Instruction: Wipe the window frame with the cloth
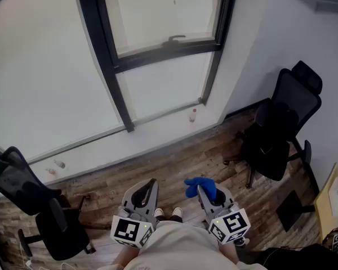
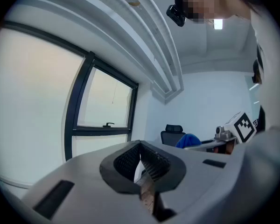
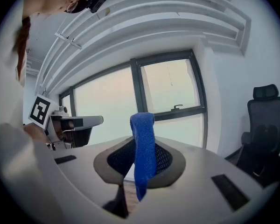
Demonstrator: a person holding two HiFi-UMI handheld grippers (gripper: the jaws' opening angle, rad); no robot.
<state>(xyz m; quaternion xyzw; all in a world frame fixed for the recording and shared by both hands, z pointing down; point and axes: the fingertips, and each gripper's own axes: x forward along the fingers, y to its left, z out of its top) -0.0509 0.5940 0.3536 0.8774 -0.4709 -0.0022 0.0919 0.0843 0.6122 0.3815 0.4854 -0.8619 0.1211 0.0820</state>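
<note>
We hold both grippers low and close to the body, side by side above the wooden floor (image 1: 174,156), both pointing forward toward the wall under the window. The left gripper (image 1: 150,185) sits just left of our shoes (image 1: 168,212), its marker cube (image 1: 130,231) nearest us. In the left gripper view its ribbed pads (image 2: 151,162) are pressed together with nothing between them. The right gripper (image 1: 205,194) is level with it, near but not touching. Each gripper's own view takes in the window and the ceiling above it. The right gripper's jaws are closed on the cloth (image 3: 143,148).

The cloth is bright blue with a terry-like nap. In the right gripper view it stands as a narrow folded strip pinched across its middle: the upper end rises above the pads and curls over, and the lower end hangs beneath them. In the head view it shows as a small blue bunch at the jaw tips. It is well apart from the window frame (image 1: 110,66), a black frame with a handle (image 1: 174,38) on its horizontal bar, set in the white wall ahead. A small bottle (image 1: 192,115) stands on the sill by the foot of the frame's right upright. A black office chair (image 1: 284,128) stands to our right and a second chair (image 1: 36,207) to our left.
</note>
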